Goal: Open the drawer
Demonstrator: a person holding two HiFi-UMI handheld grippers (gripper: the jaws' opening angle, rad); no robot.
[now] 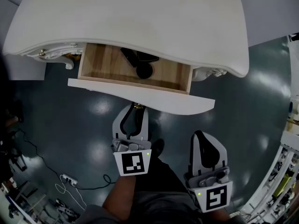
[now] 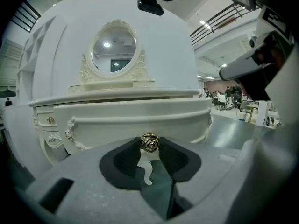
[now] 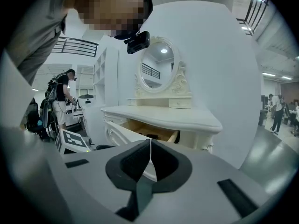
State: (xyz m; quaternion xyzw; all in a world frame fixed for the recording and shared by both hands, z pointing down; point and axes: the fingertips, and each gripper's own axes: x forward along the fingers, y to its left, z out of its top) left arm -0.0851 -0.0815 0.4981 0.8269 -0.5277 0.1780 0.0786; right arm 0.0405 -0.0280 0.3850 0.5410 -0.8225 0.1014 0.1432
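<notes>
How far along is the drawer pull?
Done: the drawer is out, with the dark items inside exposed. In hand: left claw clamped on the gold knob; right claw shut, empty. Left: possibly a little more travel, then release.

A large indoor hall staged as a mock bedroom: an ornate white table (image 1: 140,22) with an oval mirror (image 2: 114,49) on a glossy grey floor (image 1: 252,92), loose cables (image 1: 42,160), a power strip (image 1: 69,178), a railed balcony (image 2: 224,20), and people (image 2: 229,94) in the distance.

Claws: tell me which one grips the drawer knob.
The left claw, closed on the gold knob of the pulled-out drawer. The right claw is shut on nothing, held back from it.
</notes>
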